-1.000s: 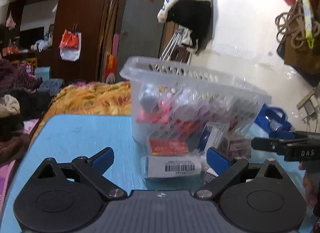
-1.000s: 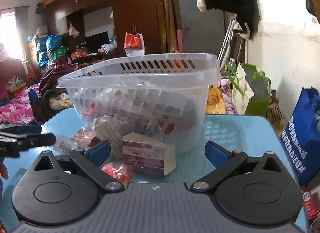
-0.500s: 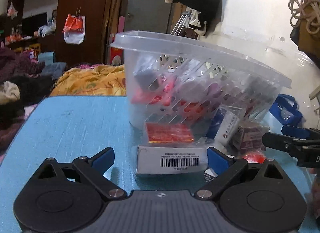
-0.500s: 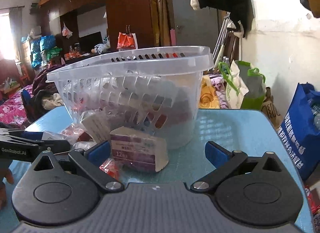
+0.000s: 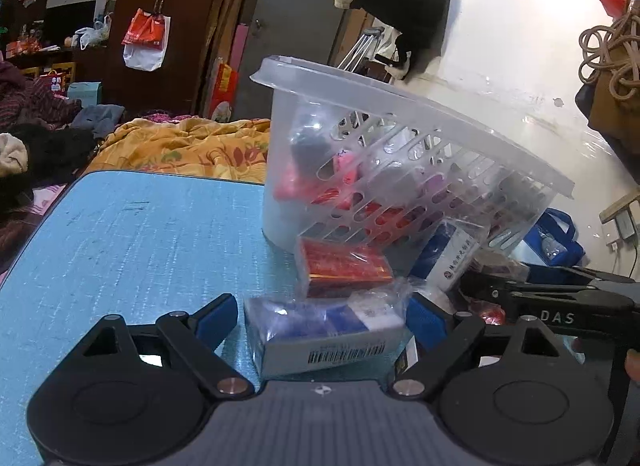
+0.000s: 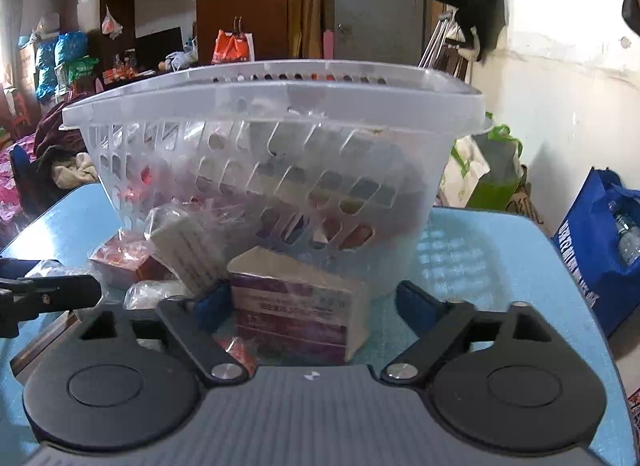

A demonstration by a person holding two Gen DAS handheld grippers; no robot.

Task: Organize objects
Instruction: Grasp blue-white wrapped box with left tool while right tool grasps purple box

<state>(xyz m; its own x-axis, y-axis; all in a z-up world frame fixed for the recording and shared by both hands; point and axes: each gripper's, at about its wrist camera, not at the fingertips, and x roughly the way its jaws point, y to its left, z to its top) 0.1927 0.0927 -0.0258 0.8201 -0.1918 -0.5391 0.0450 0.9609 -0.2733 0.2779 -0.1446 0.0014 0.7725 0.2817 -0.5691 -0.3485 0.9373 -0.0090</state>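
Wrapped blue-and-white box (image 5: 320, 336), on the counter (image 5: 120, 250) just before the clear basket (image 5: 400, 169): light and stiff under slippery film, best taken across its short sides. Left hand-held gripper (image 5: 322, 318) brackets it, spread wide; right hand-held gripper (image 6: 308, 304), equally wide, straddles a purple carton (image 6: 292, 316).

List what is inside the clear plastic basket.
Through the slotted wall of the clear plastic basket, red packets, a pink item and something dark show. The wall blurs them, so what they are and what lies deeper is hidden.
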